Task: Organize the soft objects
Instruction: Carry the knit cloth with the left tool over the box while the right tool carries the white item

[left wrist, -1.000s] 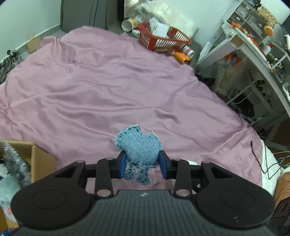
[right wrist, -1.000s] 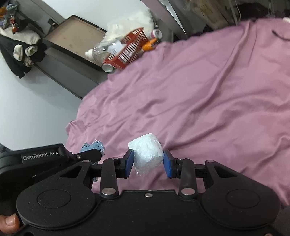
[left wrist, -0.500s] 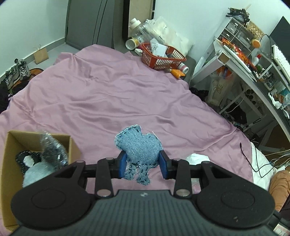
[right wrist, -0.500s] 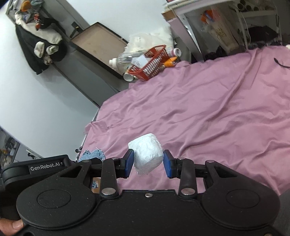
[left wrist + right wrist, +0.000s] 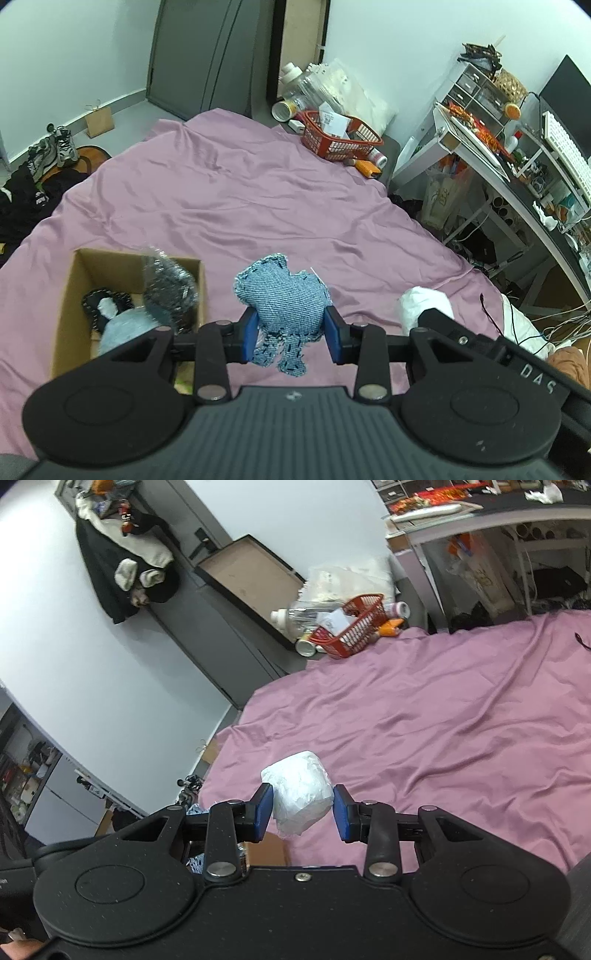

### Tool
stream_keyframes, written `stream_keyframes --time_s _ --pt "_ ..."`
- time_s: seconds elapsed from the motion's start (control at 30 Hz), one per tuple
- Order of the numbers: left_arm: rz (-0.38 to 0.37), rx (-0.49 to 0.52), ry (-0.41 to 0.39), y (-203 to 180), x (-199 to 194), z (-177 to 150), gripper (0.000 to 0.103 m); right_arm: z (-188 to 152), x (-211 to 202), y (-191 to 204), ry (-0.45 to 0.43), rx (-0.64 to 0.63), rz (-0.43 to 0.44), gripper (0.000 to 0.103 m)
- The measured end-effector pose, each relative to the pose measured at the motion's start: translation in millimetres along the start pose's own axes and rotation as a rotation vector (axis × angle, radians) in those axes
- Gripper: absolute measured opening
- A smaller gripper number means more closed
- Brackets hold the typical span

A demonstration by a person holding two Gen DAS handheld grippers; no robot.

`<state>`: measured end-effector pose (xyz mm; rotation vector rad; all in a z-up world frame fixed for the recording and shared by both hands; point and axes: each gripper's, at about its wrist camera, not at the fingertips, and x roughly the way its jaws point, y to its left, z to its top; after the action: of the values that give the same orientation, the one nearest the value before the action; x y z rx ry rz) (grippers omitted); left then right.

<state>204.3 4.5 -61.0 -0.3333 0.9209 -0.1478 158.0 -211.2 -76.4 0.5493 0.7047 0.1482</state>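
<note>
My left gripper (image 5: 291, 334) is shut on a stuffed blue denim toy (image 5: 286, 299) with dark stitching, held above the pink bedsheet (image 5: 229, 195). To its left an open cardboard box (image 5: 79, 273) sits on the bed, holding a glittery dark pouch (image 5: 168, 288), a pale blue plush (image 5: 123, 326) and a black stitched piece (image 5: 107, 301). My right gripper (image 5: 303, 812) is shut on a white wrapped soft bundle (image 5: 301, 788). That bundle (image 5: 424, 304) also shows at the right in the left wrist view, with the right gripper's body below it.
A red plastic basket (image 5: 340, 138) with bottles and bags stands past the bed's far corner. A cluttered desk and shelves (image 5: 517, 147) line the right side. Shoes and dark clothes (image 5: 44, 158) lie on the floor at the left. A black cable (image 5: 487, 306) rests on the bed's right edge.
Both grippers have risen and tilted up, keeping their hold. The cardboard box has come fully into the left wrist view, and the right gripper with its white bundle now shows there.
</note>
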Motion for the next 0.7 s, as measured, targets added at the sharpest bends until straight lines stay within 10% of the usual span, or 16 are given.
stream_keyframes --time_s 0.7 --pt "0.032 -0.068 -0.019 73 -46 -23 0.036 -44 -8 59 0.028 -0.115 0.0 0.035"
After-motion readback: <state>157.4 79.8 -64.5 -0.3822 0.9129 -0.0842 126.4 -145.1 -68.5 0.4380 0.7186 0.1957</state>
